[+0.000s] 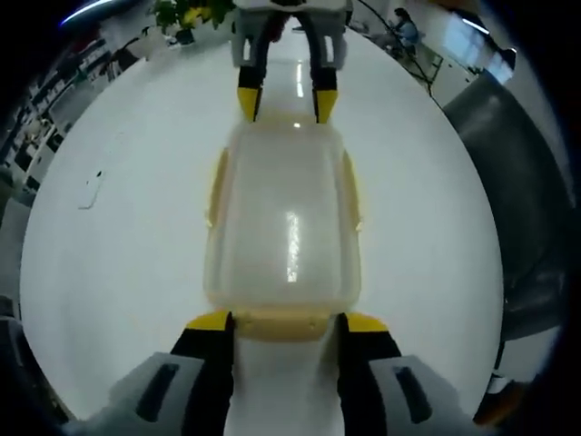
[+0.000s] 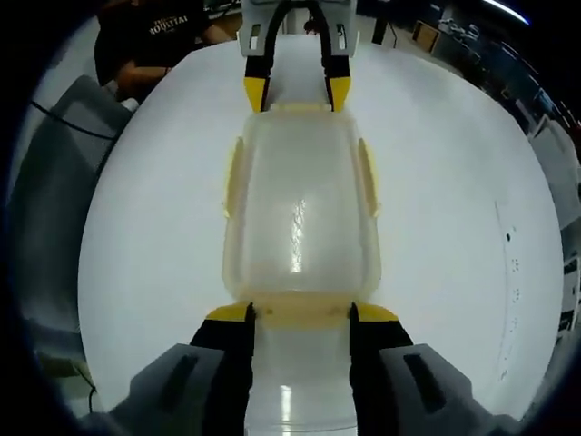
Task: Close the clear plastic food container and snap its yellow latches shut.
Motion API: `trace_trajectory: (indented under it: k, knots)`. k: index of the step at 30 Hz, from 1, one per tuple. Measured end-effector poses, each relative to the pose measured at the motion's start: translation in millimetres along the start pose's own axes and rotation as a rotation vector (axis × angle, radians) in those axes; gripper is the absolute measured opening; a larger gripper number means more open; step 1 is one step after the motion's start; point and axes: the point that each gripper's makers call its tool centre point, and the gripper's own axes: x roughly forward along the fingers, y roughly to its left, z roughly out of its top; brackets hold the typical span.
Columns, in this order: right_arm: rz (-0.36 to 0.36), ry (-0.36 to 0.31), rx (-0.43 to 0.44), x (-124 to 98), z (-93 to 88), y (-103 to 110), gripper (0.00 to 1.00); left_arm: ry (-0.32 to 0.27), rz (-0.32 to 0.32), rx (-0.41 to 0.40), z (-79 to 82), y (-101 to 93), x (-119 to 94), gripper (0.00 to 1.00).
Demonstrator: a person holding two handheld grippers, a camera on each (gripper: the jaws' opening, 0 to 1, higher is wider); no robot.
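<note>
Two grippers, left gripper (image 1: 286, 321) and right gripper (image 2: 300, 313), face each other, jaws spread, flanking container (image 1: 283, 227) end latches.

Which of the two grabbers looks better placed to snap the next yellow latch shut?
Neither clearly: it looks even. The left gripper straddles one end latch of the container, and the right gripper straddles the opposite end latch. Both are open and centred.

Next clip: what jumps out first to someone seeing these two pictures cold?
A clear plastic food container with its lid on sits in the middle of a white table, pale yellow latches along its sides. One hand-held gripper stands at each short end, jaws apart: the left hand-held gripper at one end latch, the right hand-held gripper at the opposite one. Each shows across the container in the other's view.
</note>
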Motion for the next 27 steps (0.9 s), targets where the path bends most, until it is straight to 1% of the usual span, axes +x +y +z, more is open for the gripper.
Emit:
trace_trajectory:
  k: [2,3,4,14,19,23,25,27]
  knots:
    - [-0.002,0.010,-0.003,-0.4,0.2,0.5,0.38,0.000,-0.002,0.002,0.0,-0.8,-0.6,0.39]
    - [-0.005,0.016,-0.007,-0.4,0.4,1.6,0.38,0.000,-0.003,0.005,-0.5,-0.5,-0.8,0.36]
    - [-0.005,0.017,-0.008,-0.7,0.5,2.2,0.38,0.006,-0.001,-0.017,-2.0,0.9,-1.7,0.34]
    - [-0.006,0.000,0.004,-2.0,-0.3,3.0,0.37,0.017,-0.001,-0.013,-2.5,2.7,1.0,0.34]
    - [-0.007,-0.013,0.005,-2.4,-1.4,3.4,0.37,0.032,0.003,-0.012,-1.8,2.3,1.4,0.34]
    - [-0.015,0.011,0.002,-1.9,-0.8,7.9,0.37,0.026,0.001,-0.006,-2.8,1.4,0.9,0.34]
    - [-0.019,0.027,-0.008,-2.0,-1.3,9.8,0.37,0.035,0.002,0.018,2.3,-5.3,0.8,0.34]
    - [-0.018,0.025,-0.004,-1.9,-2.0,8.8,0.37,0.033,0.007,0.017,0.1,-2.7,0.0,0.34]
